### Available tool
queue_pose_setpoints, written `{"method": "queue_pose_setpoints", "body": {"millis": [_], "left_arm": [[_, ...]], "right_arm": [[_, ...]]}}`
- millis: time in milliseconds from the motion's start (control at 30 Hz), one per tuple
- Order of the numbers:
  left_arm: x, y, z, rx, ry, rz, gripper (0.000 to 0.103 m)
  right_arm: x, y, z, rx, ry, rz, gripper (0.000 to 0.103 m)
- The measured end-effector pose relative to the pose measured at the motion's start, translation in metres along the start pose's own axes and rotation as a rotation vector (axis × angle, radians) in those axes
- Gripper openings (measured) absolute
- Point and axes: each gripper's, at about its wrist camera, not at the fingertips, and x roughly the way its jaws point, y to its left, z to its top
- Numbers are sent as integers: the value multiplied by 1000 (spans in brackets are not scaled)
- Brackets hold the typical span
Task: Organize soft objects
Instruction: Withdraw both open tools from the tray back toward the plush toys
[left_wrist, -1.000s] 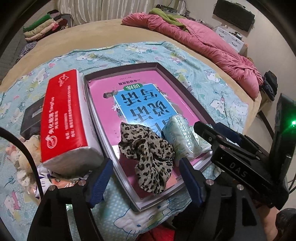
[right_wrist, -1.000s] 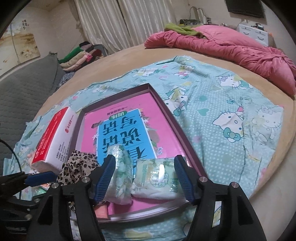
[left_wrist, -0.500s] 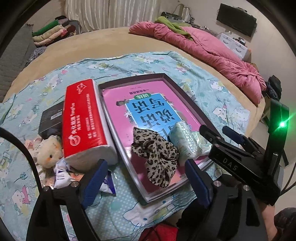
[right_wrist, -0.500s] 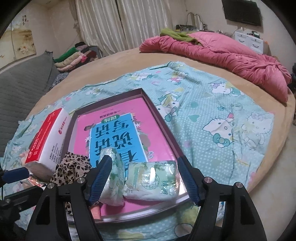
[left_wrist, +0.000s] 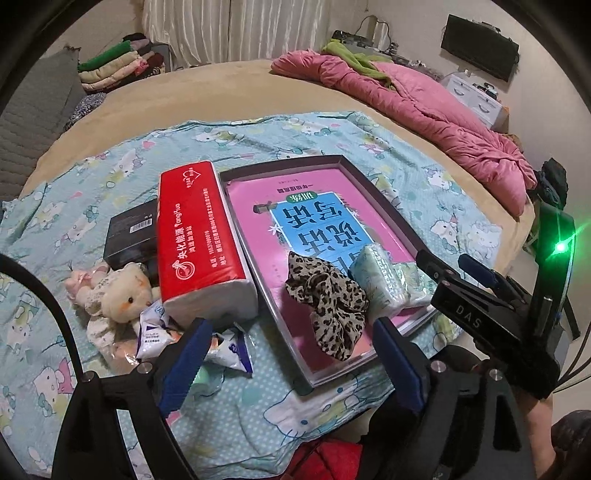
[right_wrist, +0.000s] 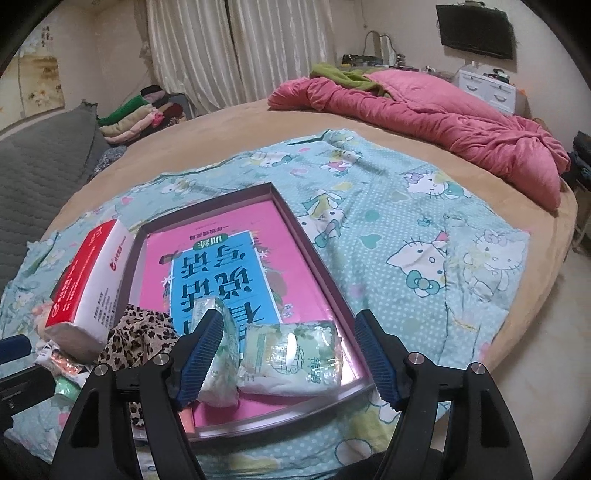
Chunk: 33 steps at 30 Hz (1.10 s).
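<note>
A shallow box tray (left_wrist: 384, 206) (right_wrist: 306, 243) with a pink and blue book inside lies on the bed. In it sit a leopard-print scrunchie (left_wrist: 328, 306) (right_wrist: 140, 332) and two green tissue packs (left_wrist: 376, 280) (right_wrist: 291, 358). A red tissue pack (left_wrist: 199, 236) (right_wrist: 88, 284) lies left of the tray, with a small teddy bear (left_wrist: 118, 291) and snack packets (left_wrist: 229, 347) beside it. My left gripper (left_wrist: 288, 365) is open and empty, above the bed before the tray. My right gripper (right_wrist: 291, 362) is open over the tissue packs.
A black box (left_wrist: 129, 236) lies behind the teddy. A Hello Kitty sheet (right_wrist: 424, 236) covers the round bed. A pink quilt (right_wrist: 424, 110) is heaped at the far right. Folded clothes (right_wrist: 140, 114) are stacked at the back left.
Both grippers have pulled back and up from the tray, so more of the bed shows. The teddy and packets have come into the left view. Nothing was picked up.
</note>
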Motion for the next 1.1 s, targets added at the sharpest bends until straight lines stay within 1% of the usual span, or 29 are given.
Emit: {"method": "queue_pose_setpoints", "body": {"millis": [267, 600, 800, 1100], "left_arm": [[-9, 8, -4, -14, 0, -14, 90], [-24, 16, -4, -23, -14, 2, 91], [-34, 23, -3, -31, -28, 17, 91], [-48, 39, -2, -56, -51, 35, 91]], "right_arm": [[-15, 10, 3, -32, -29, -22, 75], [-37, 24, 13, -58, -64, -16, 75], [-52, 39, 16, -97, -95, -20, 75], [-77, 63, 22, -139, -134, 31, 75]]}}
